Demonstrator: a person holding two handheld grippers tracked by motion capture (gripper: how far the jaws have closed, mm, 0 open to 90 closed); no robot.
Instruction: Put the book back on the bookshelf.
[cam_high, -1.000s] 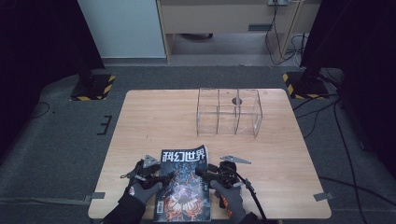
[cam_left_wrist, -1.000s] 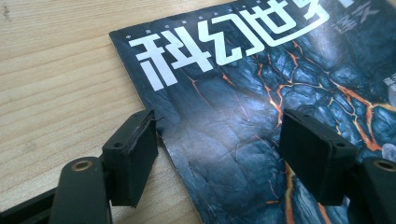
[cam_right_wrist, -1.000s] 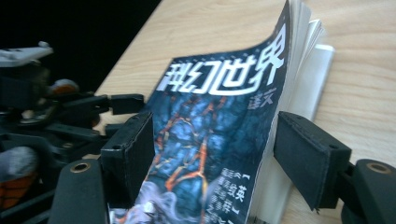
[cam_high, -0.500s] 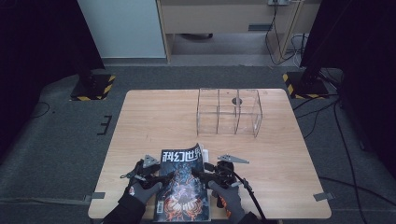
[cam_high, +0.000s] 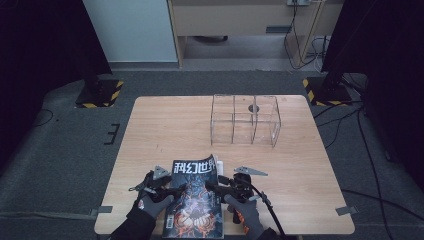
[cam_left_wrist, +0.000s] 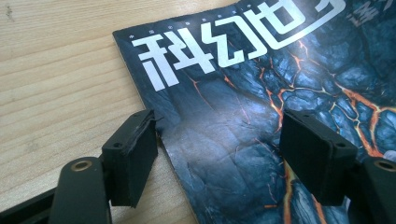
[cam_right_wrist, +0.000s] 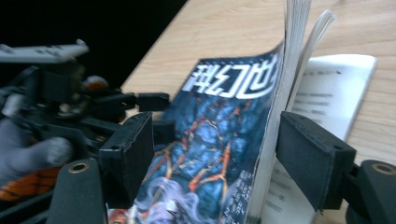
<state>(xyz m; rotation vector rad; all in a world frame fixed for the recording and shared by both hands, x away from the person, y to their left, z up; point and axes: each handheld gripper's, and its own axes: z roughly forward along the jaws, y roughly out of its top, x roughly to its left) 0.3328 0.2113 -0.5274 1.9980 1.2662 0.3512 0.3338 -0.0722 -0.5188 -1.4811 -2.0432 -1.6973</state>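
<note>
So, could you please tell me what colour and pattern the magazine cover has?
The magazine cover is dark blue cracked rock with glowing orange veins; clearest in the left gripper view.

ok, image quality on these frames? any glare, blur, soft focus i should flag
High view: sharp and evenly lit on the table, dark surround; the clear organizer is faint. Left gripper view: glare across the magazine title at the top edge, its own jaws soft. Right gripper view: the left gripper and gloved hand are blurred, the magazine's lifted page edges are washed out, and the top left is black.

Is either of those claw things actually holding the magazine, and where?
Neither grips it: the right gripper jaws straddle the magazine's lifted page edge, open.
</note>
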